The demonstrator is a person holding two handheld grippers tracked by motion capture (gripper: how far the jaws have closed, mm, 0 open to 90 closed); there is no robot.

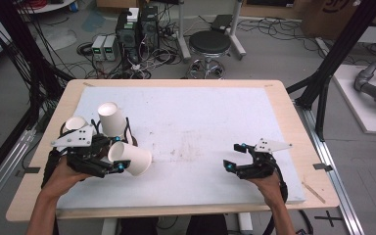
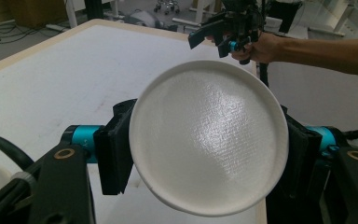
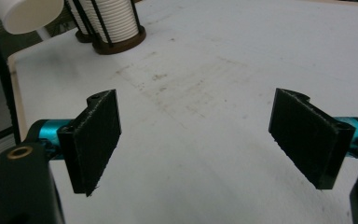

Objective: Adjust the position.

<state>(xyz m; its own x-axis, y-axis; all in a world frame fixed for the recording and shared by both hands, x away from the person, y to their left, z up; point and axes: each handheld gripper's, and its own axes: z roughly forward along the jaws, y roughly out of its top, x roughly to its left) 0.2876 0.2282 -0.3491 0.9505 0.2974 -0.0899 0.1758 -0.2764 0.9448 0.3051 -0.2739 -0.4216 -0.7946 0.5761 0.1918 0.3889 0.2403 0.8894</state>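
My left gripper (image 1: 118, 154) is shut on a white paper cup (image 1: 132, 159) that lies on its side just above the white mat (image 1: 196, 112) at the table's left. In the left gripper view the cup's round base (image 2: 209, 140) faces the camera, with a black pad pressed on each side of it. Just behind the held cup, a stack of white cups (image 1: 111, 119) stands upside down in a dark wire holder, and the same stack (image 3: 113, 21) appears far off in the right gripper view. My right gripper (image 1: 235, 156) stands open over the mat's right side, nothing between its pads (image 3: 95, 140).
A second cup stack (image 1: 75, 123) stands left of the first, near the table's left edge. The mat's middle bears faint brown smudges (image 1: 188, 147). Beyond the table are a black stool (image 1: 209, 44), computer cases (image 1: 137, 29) and loose cables on the floor.
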